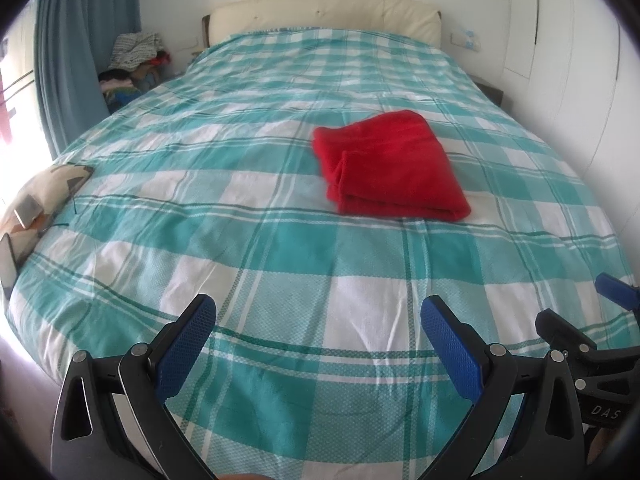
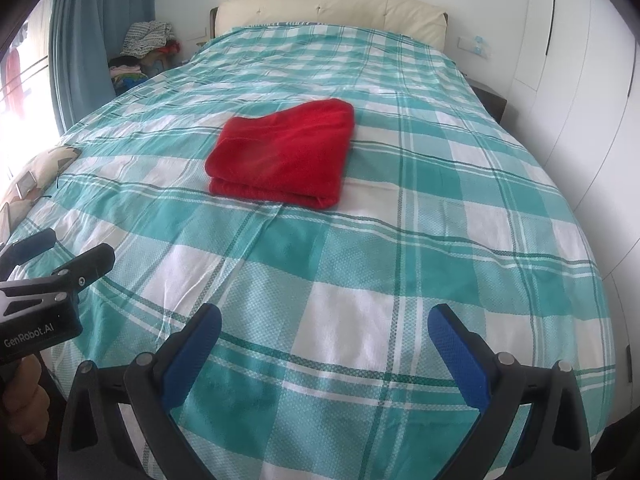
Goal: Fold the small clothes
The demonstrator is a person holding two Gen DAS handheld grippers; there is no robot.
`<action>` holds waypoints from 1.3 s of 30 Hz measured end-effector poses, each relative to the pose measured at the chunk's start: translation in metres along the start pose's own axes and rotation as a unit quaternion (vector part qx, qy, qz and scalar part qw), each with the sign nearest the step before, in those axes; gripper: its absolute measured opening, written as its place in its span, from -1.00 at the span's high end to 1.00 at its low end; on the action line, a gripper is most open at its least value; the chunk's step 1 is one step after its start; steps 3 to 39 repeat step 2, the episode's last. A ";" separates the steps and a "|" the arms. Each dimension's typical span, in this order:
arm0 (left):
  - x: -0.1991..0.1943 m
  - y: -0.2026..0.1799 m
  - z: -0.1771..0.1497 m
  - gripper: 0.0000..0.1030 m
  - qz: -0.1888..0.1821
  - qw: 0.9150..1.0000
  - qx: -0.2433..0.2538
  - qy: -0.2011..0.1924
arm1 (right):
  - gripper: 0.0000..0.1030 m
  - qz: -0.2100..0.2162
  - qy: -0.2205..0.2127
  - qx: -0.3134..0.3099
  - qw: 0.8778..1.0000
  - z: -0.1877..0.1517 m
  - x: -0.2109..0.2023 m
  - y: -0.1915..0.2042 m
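Already folded, the red garment (image 1: 390, 164) lay mid-frame on the bed (image 1: 240, 240). Left claw (image 1: 318, 354) and right claw (image 2: 324, 360) were held wide, empty, low in frame. Little seemed left.

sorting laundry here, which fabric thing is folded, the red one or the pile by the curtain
The red cloth, lying in flat stacked layers on the bed. The pile by the curtain is a loose heap.

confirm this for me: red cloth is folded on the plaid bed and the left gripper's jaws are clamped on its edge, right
Not quite. The red cloth is folded on the plaid bed, but the left gripper holds nothing: the left wrist view shows its jaws wide open, well short of the cloth.
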State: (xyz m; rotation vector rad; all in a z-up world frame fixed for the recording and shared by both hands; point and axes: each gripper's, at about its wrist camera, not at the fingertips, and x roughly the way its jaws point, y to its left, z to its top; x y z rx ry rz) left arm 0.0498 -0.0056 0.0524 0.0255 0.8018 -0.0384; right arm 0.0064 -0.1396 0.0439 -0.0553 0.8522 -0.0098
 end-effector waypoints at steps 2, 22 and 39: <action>-0.002 -0.001 0.000 -0.99 0.003 1.000 0.002 -0.005 | -0.98 0.003 -0.001 0.002 1.000 0.001 0.000 0.000; -0.002 -0.001 0.000 -0.99 0.003 1.000 0.002 -0.005 | -0.98 0.003 -0.001 0.002 1.000 0.001 0.000 0.000; -0.002 -0.001 0.000 -0.99 0.003 1.000 0.002 -0.005 | -0.98 0.003 -0.001 0.002 1.000 0.001 0.000 0.000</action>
